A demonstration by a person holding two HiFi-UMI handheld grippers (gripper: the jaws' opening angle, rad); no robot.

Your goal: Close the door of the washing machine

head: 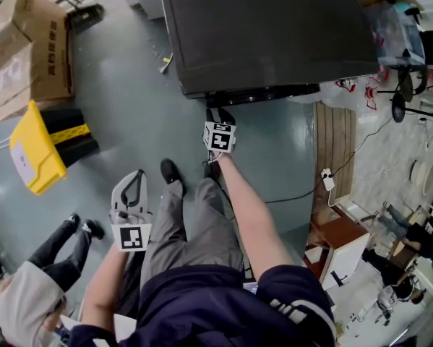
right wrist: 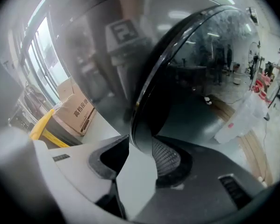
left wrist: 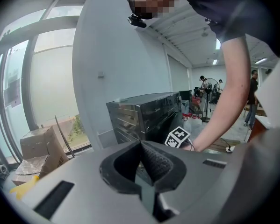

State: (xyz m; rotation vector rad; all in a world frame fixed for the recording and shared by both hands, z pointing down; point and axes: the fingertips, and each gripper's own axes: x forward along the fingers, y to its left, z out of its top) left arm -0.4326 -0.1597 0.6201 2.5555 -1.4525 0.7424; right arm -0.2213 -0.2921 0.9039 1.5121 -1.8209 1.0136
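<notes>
- One washing machine [head: 267, 27], dark and boxy, fills the 12 o'clock part of the head view. Its front edge faces the person.
- One door [head: 263, 95] shows there edge-on as a dark curved strip along that front edge. Its long axis runs from about 9 o'clock to 3 o'clock.
- In the right gripper view the door is a round, dark glass dome. Its rim [right wrist: 147, 101] sweeps from the jaws up toward 1 o'clock.
- There are two grippers.
- The right gripper [head: 217, 113] sits just below the machine's front at its 9 o'clock end and points toward 12 o'clock. Its jaws stand about half apart and clamp the door's rim between the pads.
- The left gripper [head: 138, 173] is held well back at 7 o'clock, beside the person's trouser leg [head: 202, 223]. Its pads meet with nothing between them.
- Two cardboard boxes [head: 32, 42] lie at 10 o'clock.
- One yellow wedge-shaped thing [head: 35, 157] lies at 9 o'clock, touching a black block with yellow stripes [head: 71, 132].
- One other person [head: 35, 295] is low at 8 o'clock.
</notes>
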